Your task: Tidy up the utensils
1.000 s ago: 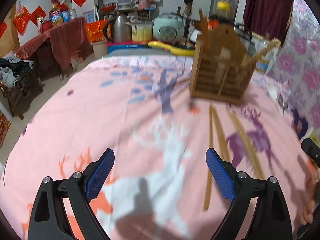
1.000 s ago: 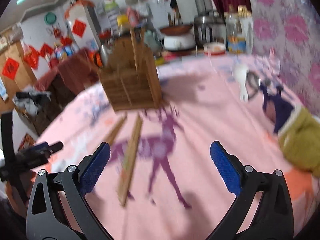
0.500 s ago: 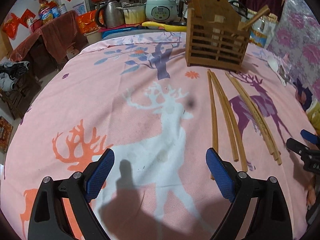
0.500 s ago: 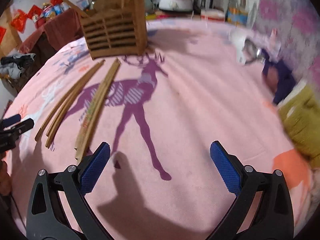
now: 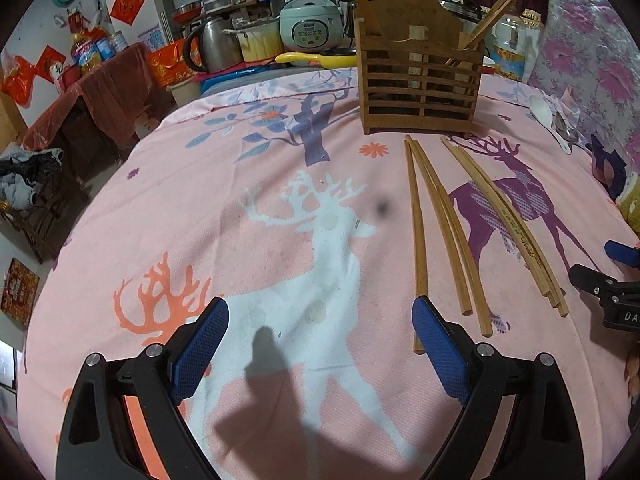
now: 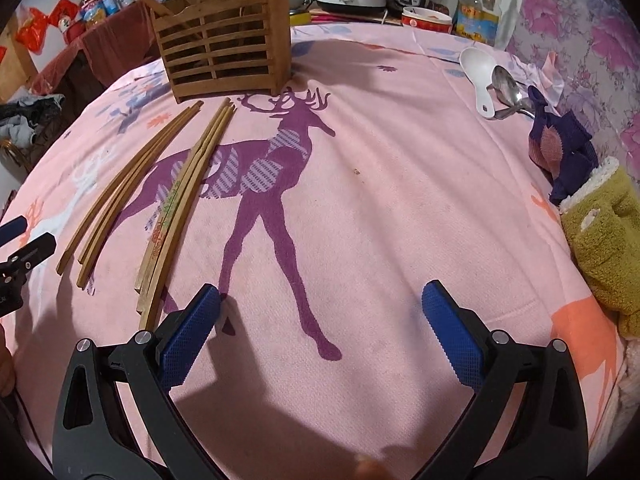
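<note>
Left claw point(image 5: 320, 344) hangs above the cloth with its jaws wide apart and nothing between them; right claw point(image 6: 320, 328) is likewise spread and empty, low over the purple deer print. The table point(image 6: 400, 208), covered in a soft pink cloth, carries everything. At its far side stands the wooden rack point(image 5: 418, 80), already holding a few sticks upright. In front of it lie the chopsticks point(image 5: 440, 224), in two loose fans touching or overlapping one another, their near ends just beside the left claw's right finger. A white spoon point(image 6: 478, 76) and a metal spoon point(image 6: 508, 92) rest together near the far right edge, beside a dark blue cloth point(image 6: 560, 148) and a green towel point(image 6: 604, 236). Risks, in my judgement: the cloth is soft and may bunch or be pinched when a thin stick is taken flat from it. The sticks lie so close that a grip may catch two, or scatter the neighbours. A stick held near its end may swing and miss the rack's opening, or tip the light rack. The spoons overlap; lifting one may drag the other.
</note>
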